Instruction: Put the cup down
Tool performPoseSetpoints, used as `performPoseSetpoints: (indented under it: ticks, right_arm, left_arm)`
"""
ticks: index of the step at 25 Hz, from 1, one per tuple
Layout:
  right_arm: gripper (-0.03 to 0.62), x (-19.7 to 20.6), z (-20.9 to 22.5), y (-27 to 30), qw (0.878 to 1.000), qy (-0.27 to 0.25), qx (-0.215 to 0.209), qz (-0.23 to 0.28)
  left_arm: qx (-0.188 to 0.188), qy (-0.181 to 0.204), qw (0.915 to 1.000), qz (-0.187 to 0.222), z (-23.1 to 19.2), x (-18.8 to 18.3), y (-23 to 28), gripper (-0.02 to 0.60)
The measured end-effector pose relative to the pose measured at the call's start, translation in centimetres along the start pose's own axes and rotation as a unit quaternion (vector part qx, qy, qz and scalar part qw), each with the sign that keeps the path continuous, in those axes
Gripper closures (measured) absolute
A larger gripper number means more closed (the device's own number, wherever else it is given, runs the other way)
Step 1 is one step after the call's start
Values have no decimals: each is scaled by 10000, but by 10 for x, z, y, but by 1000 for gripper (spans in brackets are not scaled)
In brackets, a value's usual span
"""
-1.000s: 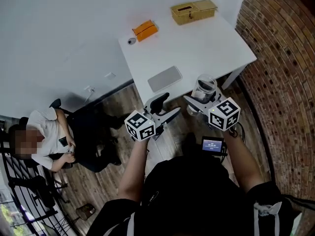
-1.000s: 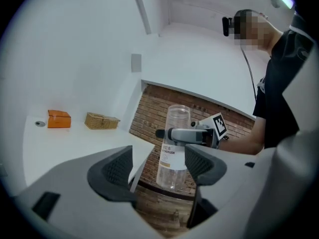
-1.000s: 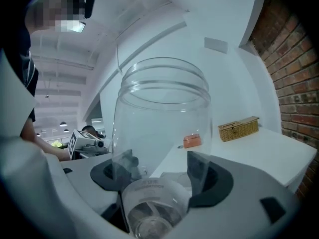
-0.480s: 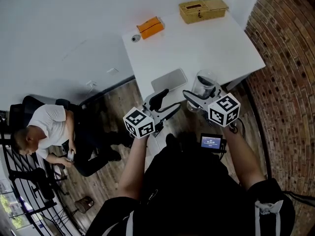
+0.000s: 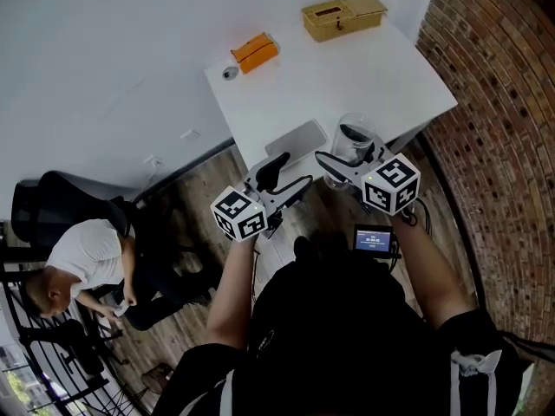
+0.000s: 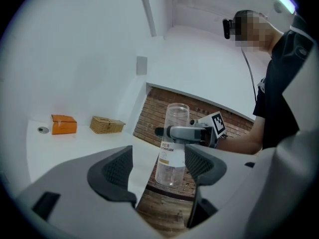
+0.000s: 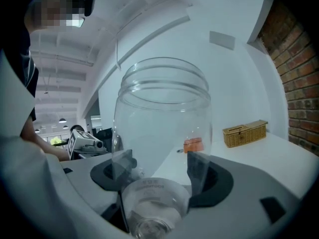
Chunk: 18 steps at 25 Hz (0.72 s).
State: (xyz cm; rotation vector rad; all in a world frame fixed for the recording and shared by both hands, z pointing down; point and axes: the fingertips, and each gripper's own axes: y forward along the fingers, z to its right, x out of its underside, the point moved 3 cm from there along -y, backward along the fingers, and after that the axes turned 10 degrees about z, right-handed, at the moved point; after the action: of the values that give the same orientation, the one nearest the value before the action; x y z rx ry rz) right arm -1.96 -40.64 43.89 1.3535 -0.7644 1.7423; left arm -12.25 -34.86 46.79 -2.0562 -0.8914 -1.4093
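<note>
A clear plastic cup (image 5: 356, 137) with a printed label is held upright in the air by my right gripper (image 5: 345, 152), whose jaws are shut on its sides. It hangs just off the front edge of the white table (image 5: 373, 76). In the right gripper view the cup (image 7: 160, 128) fills the space between the pads. The left gripper view shows the cup (image 6: 173, 148) across from me, clamped by the right gripper (image 6: 185, 132). My left gripper (image 5: 290, 177) is open and empty, to the left of the cup and apart from it.
On the table lie a grey flat pad (image 5: 297, 140), an orange box (image 5: 255, 52), a small round object (image 5: 229, 74) and a wicker box (image 5: 342, 17). A brick wall (image 5: 499, 146) runs along the right. A seated person (image 5: 82, 258) is at the lower left on the wooden floor.
Both grippers and the cup keep nearly the same pose, drifting slightly left and up in the picture. The seated person has shifted lower in the view.
</note>
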Motion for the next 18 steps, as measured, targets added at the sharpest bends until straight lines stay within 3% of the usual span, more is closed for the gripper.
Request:
performPoseSetpoints:
  ticks: [7, 18]
  right_arm:
    - [233, 0, -12, 2, 10000, -27, 4, -13]
    - [233, 12, -10, 11, 9993, -156, -185, -300]
  left_arm:
    - [107, -1, 9999, 42, 4, 0, -6, 249]
    - [-76, -71, 9999, 102, -1, -3, -19, 249]
